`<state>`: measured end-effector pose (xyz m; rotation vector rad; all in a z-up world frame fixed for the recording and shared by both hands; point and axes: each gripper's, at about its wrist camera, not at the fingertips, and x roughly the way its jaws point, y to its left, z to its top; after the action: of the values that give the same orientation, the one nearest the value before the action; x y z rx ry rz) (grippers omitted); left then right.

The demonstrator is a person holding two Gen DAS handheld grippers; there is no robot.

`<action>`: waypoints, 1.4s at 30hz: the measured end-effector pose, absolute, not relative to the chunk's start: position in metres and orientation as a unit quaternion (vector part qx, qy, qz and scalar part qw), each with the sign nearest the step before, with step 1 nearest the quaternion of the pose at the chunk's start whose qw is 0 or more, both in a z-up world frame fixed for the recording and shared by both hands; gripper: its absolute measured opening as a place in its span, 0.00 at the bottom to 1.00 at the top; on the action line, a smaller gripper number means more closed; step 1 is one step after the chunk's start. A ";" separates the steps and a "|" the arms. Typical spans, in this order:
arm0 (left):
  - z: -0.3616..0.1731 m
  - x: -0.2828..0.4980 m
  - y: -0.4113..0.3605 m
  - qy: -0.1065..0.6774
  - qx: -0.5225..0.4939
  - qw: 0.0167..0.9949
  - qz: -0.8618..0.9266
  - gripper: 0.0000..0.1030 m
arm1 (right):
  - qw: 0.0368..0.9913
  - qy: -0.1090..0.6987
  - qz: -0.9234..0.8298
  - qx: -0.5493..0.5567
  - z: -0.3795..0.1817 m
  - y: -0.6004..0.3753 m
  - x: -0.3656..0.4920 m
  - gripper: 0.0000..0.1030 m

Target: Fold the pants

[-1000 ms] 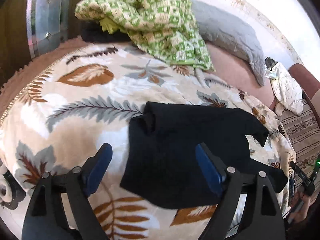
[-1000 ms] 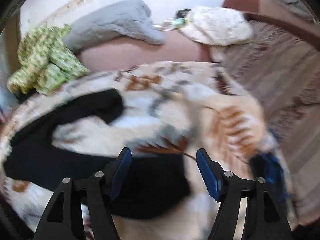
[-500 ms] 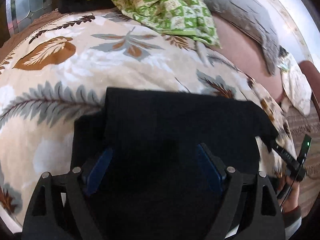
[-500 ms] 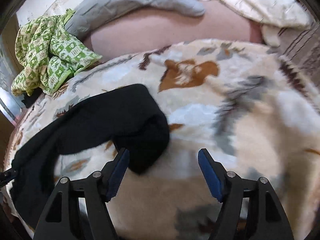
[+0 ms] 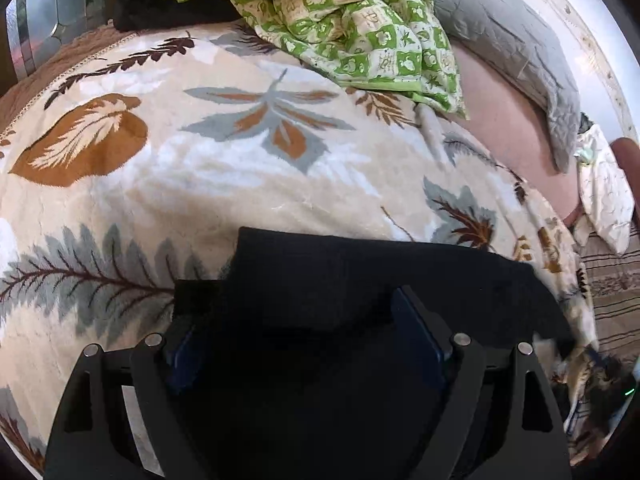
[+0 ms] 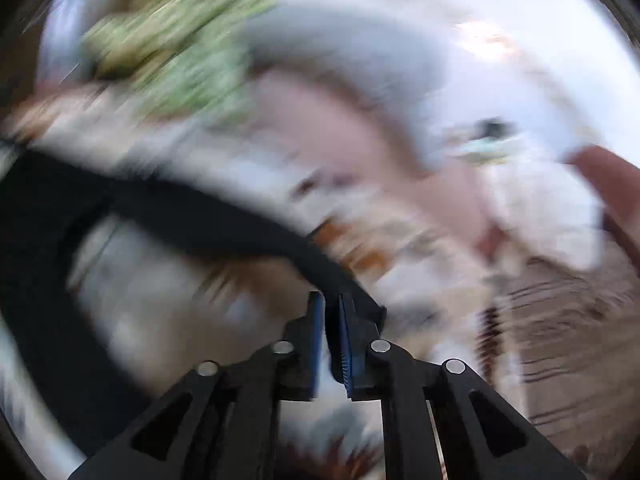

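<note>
Left wrist view: my left gripper (image 5: 304,328) hangs released over the black fabric pants (image 5: 360,272) on the leaf-patterned fleece bed blanket (image 5: 224,168); my right gripper (image 6: 331,320) has just been closing, jaws clenched on a pant end.

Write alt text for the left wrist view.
Left tool open, pressed down over black pants on a leaf-print blanket. Behind lie a green checked cloth and a grey pillow.

A leaf-print blanket (image 5: 208,184) carries black pants (image 5: 360,276) and green checked cloth (image 5: 360,20).
</note>
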<state>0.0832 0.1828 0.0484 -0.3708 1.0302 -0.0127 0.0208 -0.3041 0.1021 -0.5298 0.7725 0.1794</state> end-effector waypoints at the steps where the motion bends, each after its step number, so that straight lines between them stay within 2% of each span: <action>1: 0.053 0.081 0.187 0.488 -0.173 0.855 -0.006 0.84 | 0.874 0.397 0.093 -0.263 0.093 -0.306 0.016 0.31; 2: 0.057 0.080 0.190 0.486 -0.169 0.857 -0.002 0.84 | 0.864 0.417 0.089 -0.267 0.085 -0.311 0.011 0.41; 4: 0.068 0.076 0.201 0.477 -0.163 0.863 0.005 0.84 | 0.862 0.435 0.078 -0.246 0.081 -0.326 0.004 0.42; 6: 0.076 0.076 0.211 0.467 -0.161 0.870 0.011 0.84 | 0.880 0.434 0.081 -0.176 0.093 -0.346 0.003 0.44; 8: 0.082 0.078 0.220 0.462 -0.158 0.872 0.016 0.84 | 0.899 0.413 0.088 -0.116 0.105 -0.357 0.008 0.59; 10: 0.082 0.080 0.223 0.472 -0.159 0.867 0.007 0.84 | 0.910 0.394 0.089 -0.093 0.112 -0.355 0.020 0.63; 19: 0.059 0.068 0.203 0.544 -0.201 0.812 -0.069 0.84 | 0.904 0.373 0.162 -0.129 0.101 -0.268 0.075 0.63; 24: 0.056 0.078 0.187 0.530 -0.188 0.825 -0.065 0.84 | 0.905 0.370 0.176 -0.116 0.090 -0.252 0.083 0.64; 32: 0.042 0.150 0.199 0.507 -0.182 0.842 -0.006 0.83 | 0.909 0.376 0.154 -0.090 0.088 -0.259 0.098 0.65; 36: 0.071 0.133 0.204 0.479 -0.169 0.861 -0.026 0.83 | 0.913 0.366 0.159 -0.088 0.093 -0.259 0.097 0.74; 39: 0.087 0.122 0.210 0.466 -0.149 0.871 -0.027 0.84 | 0.910 0.365 0.170 -0.097 0.090 -0.259 0.099 0.74; 42: 0.079 0.122 0.214 0.503 -0.165 0.847 -0.050 0.83 | 0.906 0.373 0.168 -0.103 0.081 -0.258 0.110 0.74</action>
<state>0.1221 0.2136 0.0788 -0.3489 1.0597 -0.1052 0.1100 -0.2579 0.0813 -0.2136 0.7710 0.3469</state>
